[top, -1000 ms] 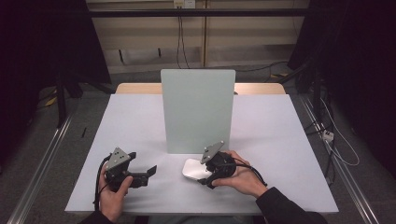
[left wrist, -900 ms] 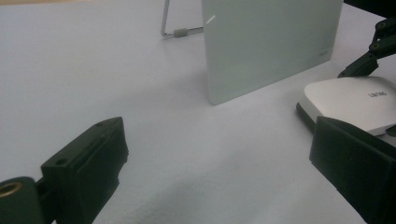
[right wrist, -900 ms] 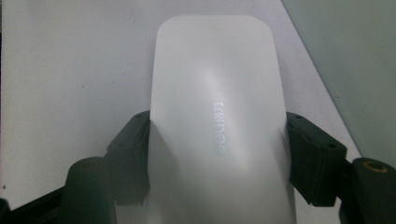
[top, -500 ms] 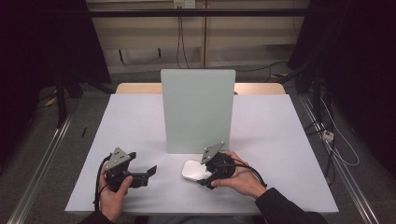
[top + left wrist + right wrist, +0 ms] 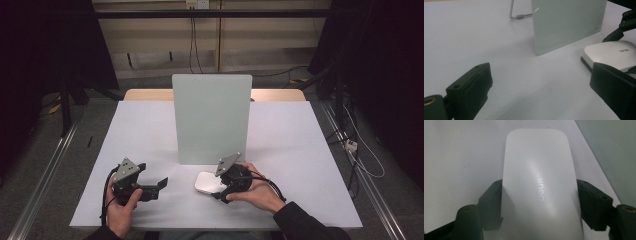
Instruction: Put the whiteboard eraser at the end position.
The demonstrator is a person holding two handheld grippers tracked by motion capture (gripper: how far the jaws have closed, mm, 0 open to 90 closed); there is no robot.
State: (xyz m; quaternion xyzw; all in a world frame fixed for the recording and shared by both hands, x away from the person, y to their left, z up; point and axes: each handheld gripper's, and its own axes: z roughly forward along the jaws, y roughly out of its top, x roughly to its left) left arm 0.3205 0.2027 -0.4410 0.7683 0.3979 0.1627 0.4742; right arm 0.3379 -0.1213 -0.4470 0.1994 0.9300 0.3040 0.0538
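1. Between the jaws of the right gripper (image 5: 223, 188) sits the white mouse (image 5: 540, 187), flat on the tabletop (image 5: 300, 150); each jaw presses one long side of its rear half, so this gripper is pinching the mouse.
2. Ahead of the right gripper, the front of the mouse projects past the jaw tips; just beyond and to one side stands the upright pale green panel (image 5: 212, 118).
3. Step in hand, as judged: the grasp is made and the mouse is not yet lifted.
4. Next move calls for a steady squeeze and a level lift, since the smooth curved shell could slip from the pads.
5. Left gripper (image 5: 159, 186): jaws spread wide, holding nothing, low over the tabletop. The mouse (image 5: 614, 56) lies ahead of it, beside its right jaw, apart from it.
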